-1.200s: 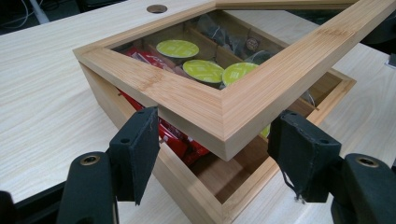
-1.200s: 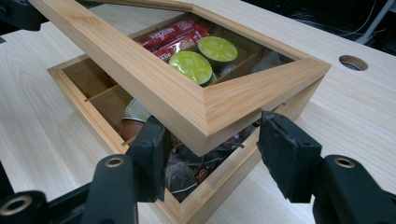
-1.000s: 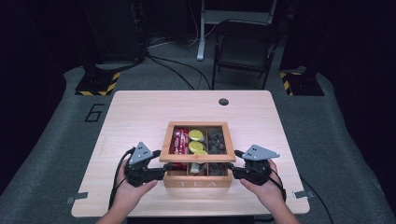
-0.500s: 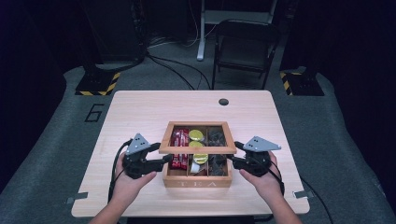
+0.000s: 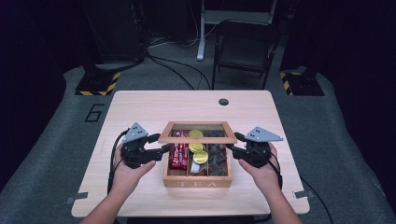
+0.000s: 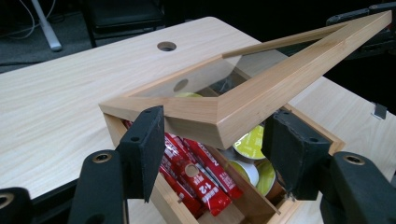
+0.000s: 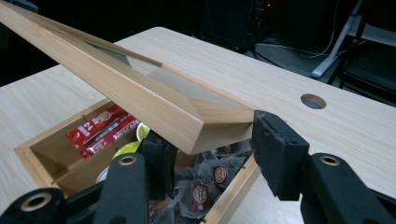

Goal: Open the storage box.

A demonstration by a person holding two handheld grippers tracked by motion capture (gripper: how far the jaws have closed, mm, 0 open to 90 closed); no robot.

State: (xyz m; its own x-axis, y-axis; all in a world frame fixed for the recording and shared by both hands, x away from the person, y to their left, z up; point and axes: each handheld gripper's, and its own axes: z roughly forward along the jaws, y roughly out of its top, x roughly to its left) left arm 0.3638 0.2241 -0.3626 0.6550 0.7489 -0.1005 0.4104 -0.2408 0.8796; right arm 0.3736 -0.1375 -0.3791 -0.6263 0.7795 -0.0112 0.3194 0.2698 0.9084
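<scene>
Lid (glass-paned) raised between 2 claws.

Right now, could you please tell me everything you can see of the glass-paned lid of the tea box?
The lid is a light wooden frame with mitred corners around a clear pane. It is raised at its front edge and tilted above the open tea box, whose compartments of red sachets, yellow capsules and dark tea bags show beneath. The left gripper straddles one front corner, the right gripper the other; their jaws have just been closing on it.
</scene>
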